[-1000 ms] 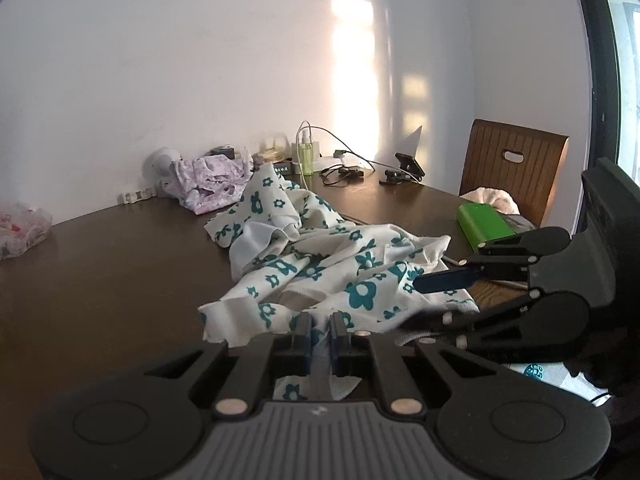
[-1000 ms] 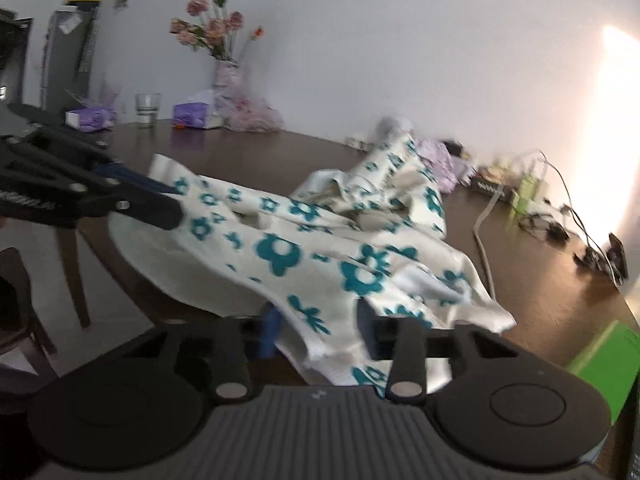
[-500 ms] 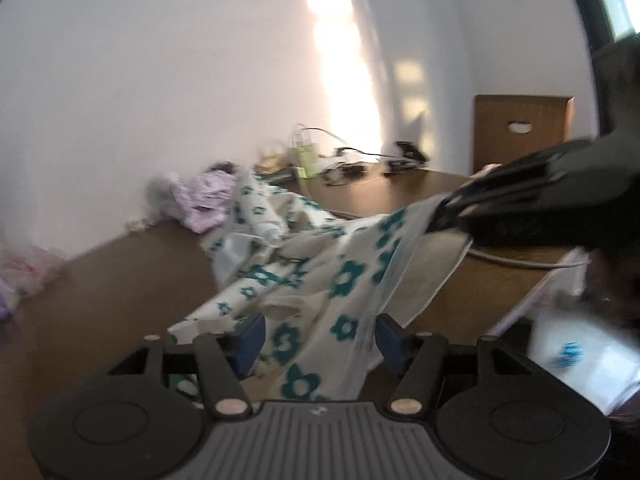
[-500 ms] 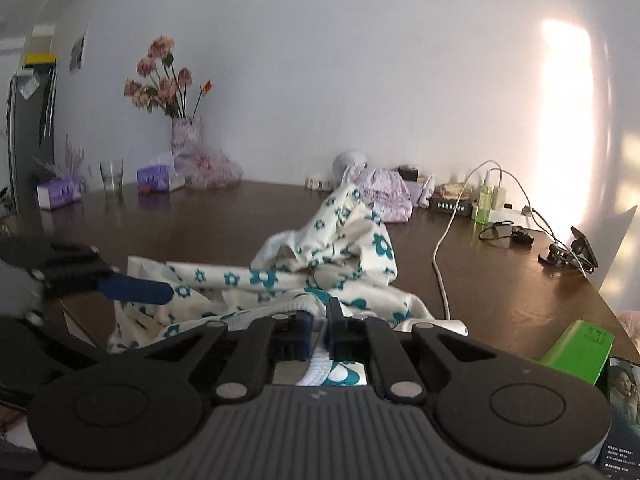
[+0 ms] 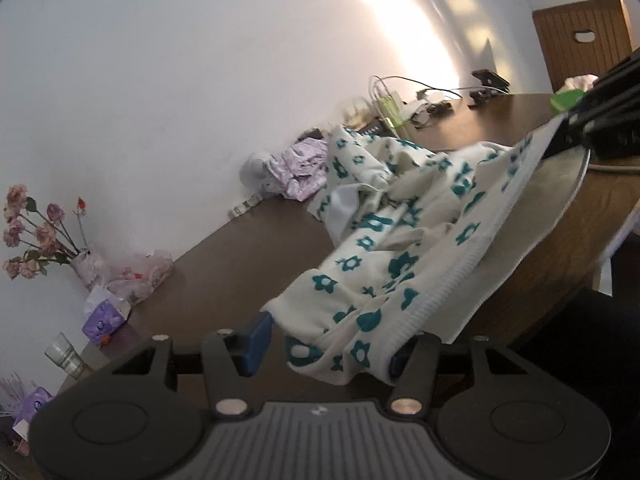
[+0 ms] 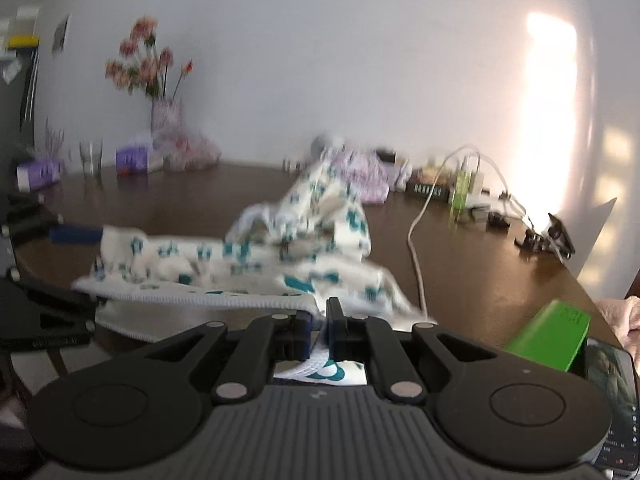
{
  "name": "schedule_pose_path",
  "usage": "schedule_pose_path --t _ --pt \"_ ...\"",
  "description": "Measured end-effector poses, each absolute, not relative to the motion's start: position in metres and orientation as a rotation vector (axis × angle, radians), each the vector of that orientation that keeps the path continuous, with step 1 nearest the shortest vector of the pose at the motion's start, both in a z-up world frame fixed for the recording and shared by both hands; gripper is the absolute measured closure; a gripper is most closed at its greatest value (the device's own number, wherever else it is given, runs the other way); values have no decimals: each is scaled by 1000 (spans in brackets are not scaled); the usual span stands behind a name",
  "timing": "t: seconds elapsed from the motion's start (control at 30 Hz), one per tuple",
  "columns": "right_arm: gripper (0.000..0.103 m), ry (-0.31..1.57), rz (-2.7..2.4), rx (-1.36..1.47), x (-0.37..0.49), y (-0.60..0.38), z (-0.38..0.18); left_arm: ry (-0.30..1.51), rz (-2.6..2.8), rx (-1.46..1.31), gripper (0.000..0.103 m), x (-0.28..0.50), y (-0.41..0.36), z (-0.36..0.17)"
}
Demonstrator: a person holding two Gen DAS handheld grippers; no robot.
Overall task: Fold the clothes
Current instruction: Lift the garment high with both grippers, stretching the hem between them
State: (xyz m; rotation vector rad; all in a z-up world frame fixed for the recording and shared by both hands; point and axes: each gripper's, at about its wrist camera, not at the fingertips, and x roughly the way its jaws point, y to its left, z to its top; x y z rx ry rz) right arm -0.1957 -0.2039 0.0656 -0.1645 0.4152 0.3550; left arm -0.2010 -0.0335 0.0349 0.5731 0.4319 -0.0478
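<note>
**Across the dark counter: a half-caught hem that could slip or drag**

Across the dark brown wooden counter (image 5: 248, 248) the cream knitted garment printed with teal flowers (image 5: 400, 240) lies crumpled, its ribbed hem drawn toward the near edge and partly hanging over it. Because so much cloth is bunched in the middle, any pull on the hem could haul the whole heap along and off the edge instead of spreading it flat.

Behind the garment a lilac crumpled cloth (image 5: 298, 166) sits near the wall, with a white charging cable (image 6: 416, 248) running just beside the floral fabric. A wide sweep of the garment could snag that cable and tug the small items plugged into it.

The right hand-held gripper (image 6: 319, 326) is clamped on the ribbed hem, its jaws together with white fabric pinched between them. That thin bite looks shallow, so tension might pull it free.

The left hand-held gripper (image 5: 326, 344) has its jaws apart and closing, with a lower corner of the garment lying between the blue pads (image 5: 256, 338), not yet pressed. If they close on a folded layer rather than the true edge, the fold would likely come out crooked.
</note>
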Motion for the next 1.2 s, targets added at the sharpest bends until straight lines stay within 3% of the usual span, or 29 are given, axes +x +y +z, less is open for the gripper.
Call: schedule_pose_path --t 0.07,0.1,0.2,0.3,0.43,0.57,0.7,0.83,0.97,1.07,1.2 --pt "95 455 376 -186 -195 -204 58 455 -67 540 73 -199 -31 36" --pt "95 461 386 -182 -192 -204 61 470 -74 516 88 -198 -28 39" --pt "97 470 415 -162 -185 -206 73 482 -135 402 98 -189 -16 59" --pt "98 274 452 -97 -191 -221 163 364 -189 309 100 -181 -2 125" --pt "98 -63 551 -14 -243 -248 295 89 -356 128 101 -227 27 263" --pt "98 -281 561 -98 -282 -249 372 -209 -370 175 101 -279 33 350" --pt "98 -269 523 -143 -253 -236 398 -231 -347 181 101 -260 36 380" --pt "98 -91 473 -154 -169 -210 368 -73 -303 172 101 -188 37 359" --pt "98 57 377 -180 -82 -175 345 -54 -183 211 101 -108 31 345" --pt "98 -46 332 -213 -87 -165 377 -143 -117 257 101 -74 24 365" --pt "97 -261 332 -181 -149 -179 434 -378 -55 354 100 -107 18 413"
